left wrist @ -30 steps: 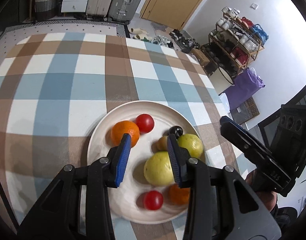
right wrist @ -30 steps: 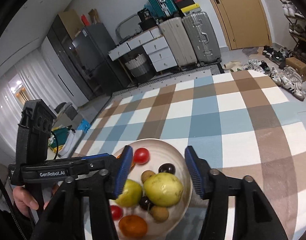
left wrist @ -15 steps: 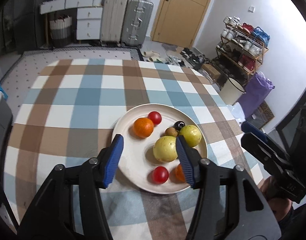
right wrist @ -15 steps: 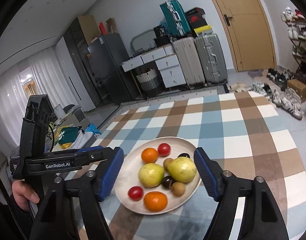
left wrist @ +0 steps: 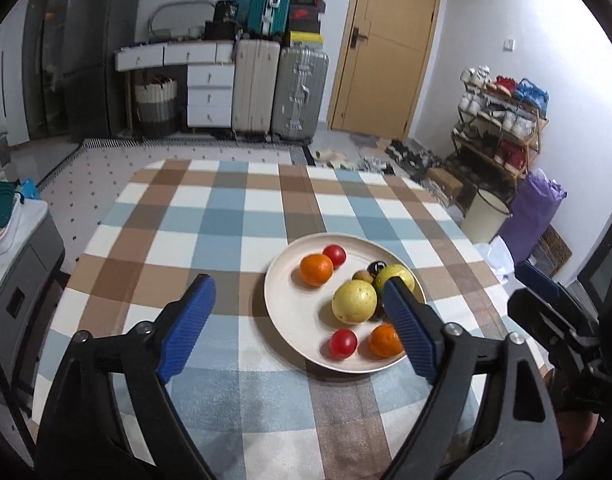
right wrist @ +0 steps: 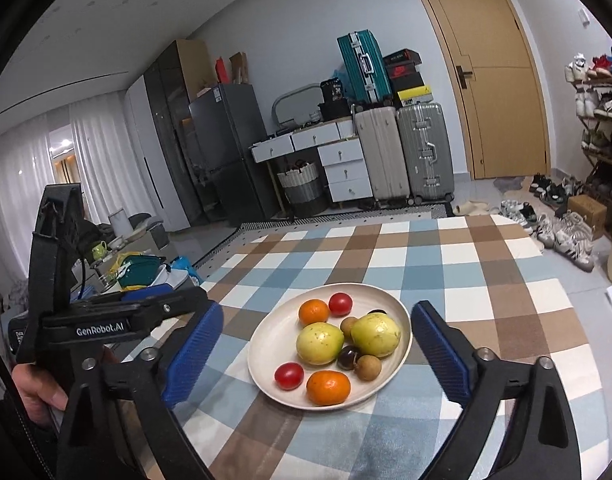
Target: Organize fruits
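A cream plate on the checked tablecloth holds two oranges, two red tomatoes, two yellow-green fruits, a dark plum and small brown longans. My left gripper hovers short of the plate. Its jaws are opening with nothing between the pads. My right gripper hangs back from the plate's near side, jaws also opening and empty. The left gripper's fingers, held by a hand, show at the left of the right wrist view.
The tablecloth covers the whole table, with bare cloth left of and beyond the plate. A low cabinet stands off the table's left side. Suitcases and drawers line the far wall; a shoe rack and a bin stand at right.
Both grippers have drawn back and up from the plate, and their jaws have spread wide. The plate now looks smaller and more of the room shows.
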Demonstrator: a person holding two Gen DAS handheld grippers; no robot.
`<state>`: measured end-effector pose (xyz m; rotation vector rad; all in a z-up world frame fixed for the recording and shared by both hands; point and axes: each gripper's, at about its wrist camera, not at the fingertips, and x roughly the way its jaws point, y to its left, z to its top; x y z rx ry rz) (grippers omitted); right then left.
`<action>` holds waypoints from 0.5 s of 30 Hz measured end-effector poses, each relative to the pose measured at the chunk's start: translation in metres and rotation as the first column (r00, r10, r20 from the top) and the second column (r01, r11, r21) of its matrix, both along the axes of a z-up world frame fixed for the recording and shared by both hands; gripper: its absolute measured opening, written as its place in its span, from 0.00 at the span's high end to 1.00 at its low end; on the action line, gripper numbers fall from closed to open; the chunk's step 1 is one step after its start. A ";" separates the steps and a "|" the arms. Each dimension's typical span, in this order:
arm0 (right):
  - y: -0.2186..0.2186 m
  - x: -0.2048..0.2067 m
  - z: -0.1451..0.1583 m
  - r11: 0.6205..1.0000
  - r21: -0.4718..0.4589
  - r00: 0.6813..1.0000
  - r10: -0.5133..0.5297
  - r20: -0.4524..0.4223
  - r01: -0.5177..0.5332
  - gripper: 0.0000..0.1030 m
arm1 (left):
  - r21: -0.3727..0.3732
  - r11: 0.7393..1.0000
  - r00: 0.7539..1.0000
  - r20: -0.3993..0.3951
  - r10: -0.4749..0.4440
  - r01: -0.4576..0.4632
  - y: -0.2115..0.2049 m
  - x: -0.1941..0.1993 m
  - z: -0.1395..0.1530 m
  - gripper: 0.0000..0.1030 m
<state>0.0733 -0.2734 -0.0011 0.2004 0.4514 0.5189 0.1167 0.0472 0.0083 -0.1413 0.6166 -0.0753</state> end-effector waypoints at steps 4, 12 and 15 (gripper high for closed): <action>0.000 -0.008 -0.003 1.000 -0.016 0.999 -0.017 0.029 0.018 0.01 | 0.020 0.999 0.996 0.080 0.040 -0.041 0.003 -0.017 0.002 0.00; 0.008 -0.030 -0.018 0.993 -0.112 0.990 -0.033 0.139 0.049 0.01 | 0.118 0.986 0.974 0.209 0.088 -0.114 0.000 -0.041 -0.012 0.00; 0.006 -0.037 -0.023 0.990 -0.119 0.982 -0.057 0.181 0.080 0.01 | 0.126 0.982 0.965 0.238 0.105 -0.138 -0.001 -0.050 -0.016 0.00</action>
